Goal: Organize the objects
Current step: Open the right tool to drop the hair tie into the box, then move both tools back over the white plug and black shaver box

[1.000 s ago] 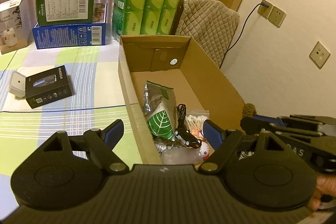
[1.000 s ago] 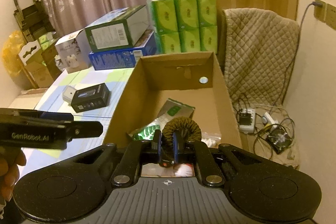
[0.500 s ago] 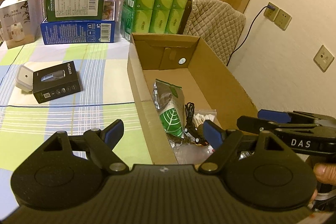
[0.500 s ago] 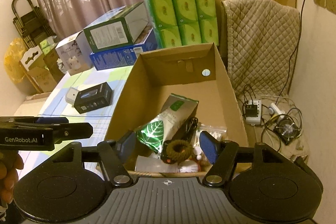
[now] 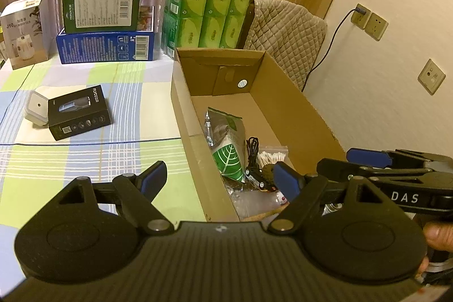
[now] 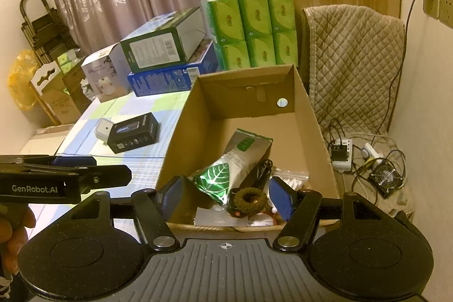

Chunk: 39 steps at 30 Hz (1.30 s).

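An open cardboard box [image 6: 184, 126] stands on the checked tablecloth. It holds a green leaf-print bag [image 6: 218, 180], a black cable [image 5: 252, 149], a bag of cotton swabs [image 5: 271, 157] and a brown hair scrunchie [image 6: 249, 198]. My right gripper [image 6: 226, 193] hovers open above the box's near end. The scrunchie lies loose below its fingers, touched by neither pad. My left gripper [image 5: 218, 176] is open and holds nothing, straddling the box's left wall from above. A black product box [image 5: 78, 112] and a small white cube [image 5: 34, 106] lie on the cloth to the left.
At the table's back stand a green carton [image 5: 102, 7] on a blue carton [image 5: 104, 47], a white carton [image 5: 25, 30] and stacked green tissue packs [image 5: 209, 10]. A quilted chair [image 6: 354, 61] is behind the box. A power strip [image 6: 342, 152] and a fan [image 6: 385, 177] lie on the floor.
My right gripper opened and let go of the brown scrunchie, which dropped into the box's near end. My left gripper stayed open and barely moved.
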Tool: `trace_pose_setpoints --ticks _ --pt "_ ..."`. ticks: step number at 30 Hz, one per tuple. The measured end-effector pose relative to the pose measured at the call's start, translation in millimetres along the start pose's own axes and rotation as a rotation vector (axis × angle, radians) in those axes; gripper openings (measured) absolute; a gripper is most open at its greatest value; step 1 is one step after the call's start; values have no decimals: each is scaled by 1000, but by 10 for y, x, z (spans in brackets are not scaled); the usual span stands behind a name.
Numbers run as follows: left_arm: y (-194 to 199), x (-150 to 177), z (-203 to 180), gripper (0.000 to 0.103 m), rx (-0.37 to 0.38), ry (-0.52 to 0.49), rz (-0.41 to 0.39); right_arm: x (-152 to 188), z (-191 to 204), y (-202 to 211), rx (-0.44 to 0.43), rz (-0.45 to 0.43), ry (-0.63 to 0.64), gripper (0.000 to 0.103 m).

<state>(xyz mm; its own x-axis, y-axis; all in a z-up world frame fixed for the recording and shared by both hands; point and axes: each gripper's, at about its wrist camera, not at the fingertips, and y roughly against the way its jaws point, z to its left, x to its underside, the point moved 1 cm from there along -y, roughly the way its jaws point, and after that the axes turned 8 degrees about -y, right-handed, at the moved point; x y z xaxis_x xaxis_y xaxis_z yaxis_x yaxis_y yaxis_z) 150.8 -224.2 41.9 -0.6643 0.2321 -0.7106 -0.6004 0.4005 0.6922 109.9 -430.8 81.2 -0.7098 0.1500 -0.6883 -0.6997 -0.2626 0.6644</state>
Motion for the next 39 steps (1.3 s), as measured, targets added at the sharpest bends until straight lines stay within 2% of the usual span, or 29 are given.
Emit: trace_pose_setpoints --ticks 19,26,39 --pt "313 112 123 83 -24 -5 -24 82 238 113 -15 -4 17 65" --pt "470 281 379 84 -66 27 -21 144 391 97 -30 4 27 65" --pt "743 570 946 96 -176 73 -13 220 972 -12 -106 17 102 65"
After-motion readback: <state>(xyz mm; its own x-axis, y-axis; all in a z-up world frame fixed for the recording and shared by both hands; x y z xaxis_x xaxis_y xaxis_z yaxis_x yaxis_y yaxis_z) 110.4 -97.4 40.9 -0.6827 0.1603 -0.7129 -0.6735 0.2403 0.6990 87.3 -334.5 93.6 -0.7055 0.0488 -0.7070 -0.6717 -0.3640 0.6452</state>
